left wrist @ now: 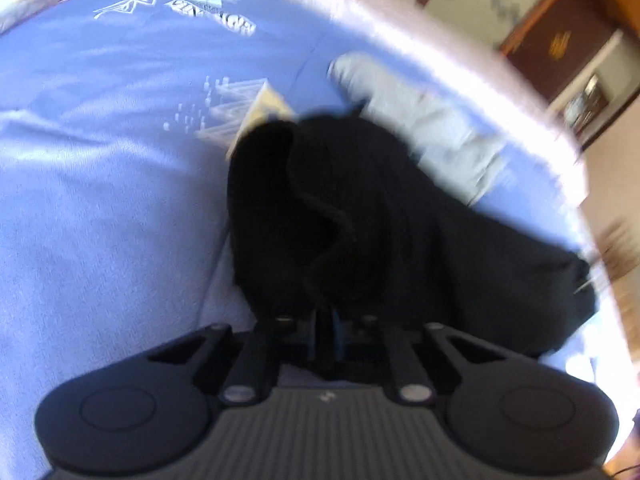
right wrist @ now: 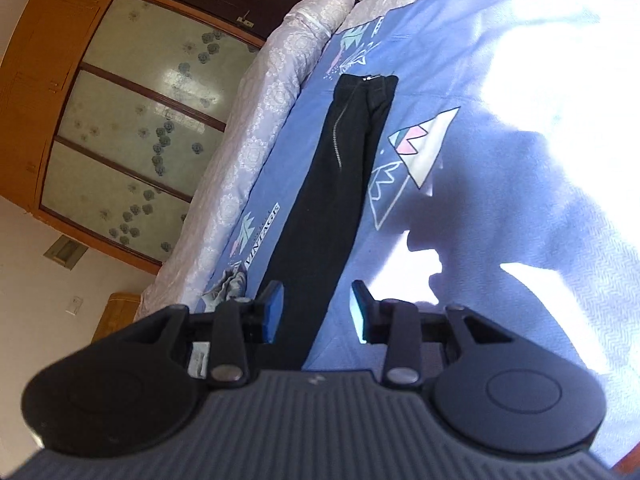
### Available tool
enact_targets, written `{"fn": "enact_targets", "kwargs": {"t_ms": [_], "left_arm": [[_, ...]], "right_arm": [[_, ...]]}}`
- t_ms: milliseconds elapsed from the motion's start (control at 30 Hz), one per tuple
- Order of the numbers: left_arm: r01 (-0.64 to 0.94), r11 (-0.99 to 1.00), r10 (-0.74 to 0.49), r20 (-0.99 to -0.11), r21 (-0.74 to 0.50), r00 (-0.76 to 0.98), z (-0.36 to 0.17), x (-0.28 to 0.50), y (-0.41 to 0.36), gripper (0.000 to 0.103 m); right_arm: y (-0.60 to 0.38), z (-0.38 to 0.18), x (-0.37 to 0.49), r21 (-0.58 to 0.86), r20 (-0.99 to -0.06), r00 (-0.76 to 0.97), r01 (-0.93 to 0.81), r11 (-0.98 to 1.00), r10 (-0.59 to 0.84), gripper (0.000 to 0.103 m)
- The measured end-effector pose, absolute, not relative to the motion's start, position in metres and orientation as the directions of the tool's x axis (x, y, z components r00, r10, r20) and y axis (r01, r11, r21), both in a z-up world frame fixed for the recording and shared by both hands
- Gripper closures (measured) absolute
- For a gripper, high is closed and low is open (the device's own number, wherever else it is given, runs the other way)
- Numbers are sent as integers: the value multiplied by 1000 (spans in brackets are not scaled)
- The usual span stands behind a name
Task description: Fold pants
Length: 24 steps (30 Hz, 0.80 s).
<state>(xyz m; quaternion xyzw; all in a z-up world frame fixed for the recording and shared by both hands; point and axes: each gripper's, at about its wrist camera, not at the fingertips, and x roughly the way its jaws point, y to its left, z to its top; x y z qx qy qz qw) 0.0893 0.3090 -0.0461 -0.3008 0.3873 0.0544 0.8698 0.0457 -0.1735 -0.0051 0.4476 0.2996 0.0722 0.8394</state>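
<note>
The black pants (right wrist: 340, 184) lie stretched out long on the blue printed bedsheet (right wrist: 520, 240), waistband toward 12 o'clock in the right wrist view, near the quilted mattress edge (right wrist: 256, 152) at 10 o'clock. The right gripper (right wrist: 316, 312) stands wide open, its blue pads either side of the near end of the pants and holding nothing. The left gripper (left wrist: 326, 336) is closed tight on bunched black cloth of the pants (left wrist: 360, 208). A folded pale grey garment (left wrist: 420, 128) lies at 1 o'clock beside them.
</note>
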Motion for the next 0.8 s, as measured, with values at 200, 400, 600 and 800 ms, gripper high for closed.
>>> {"fn": "enact_targets", "kwargs": {"t_ms": [200, 400, 600, 800], "left_arm": [[-461, 709, -52, -691, -534, 721, -45, 43, 370, 95], [-599, 570, 19, -720, -563, 694, -59, 7, 384, 55], [-501, 469, -111, -611, -727, 784, -54, -18, 363, 42], [-477, 498, -240, -644, -724, 727, -87, 40, 314, 15]], "right_arm": [[-149, -9, 66, 779, -453, 784, 117, 616, 424, 63], [-137, -26, 67, 781, -484, 746, 134, 610, 456, 63], [-158, -33, 67, 774, -485, 764, 147, 616, 426, 60], [-189, -47, 91, 790, -467, 798, 183, 586, 380, 59]]}}
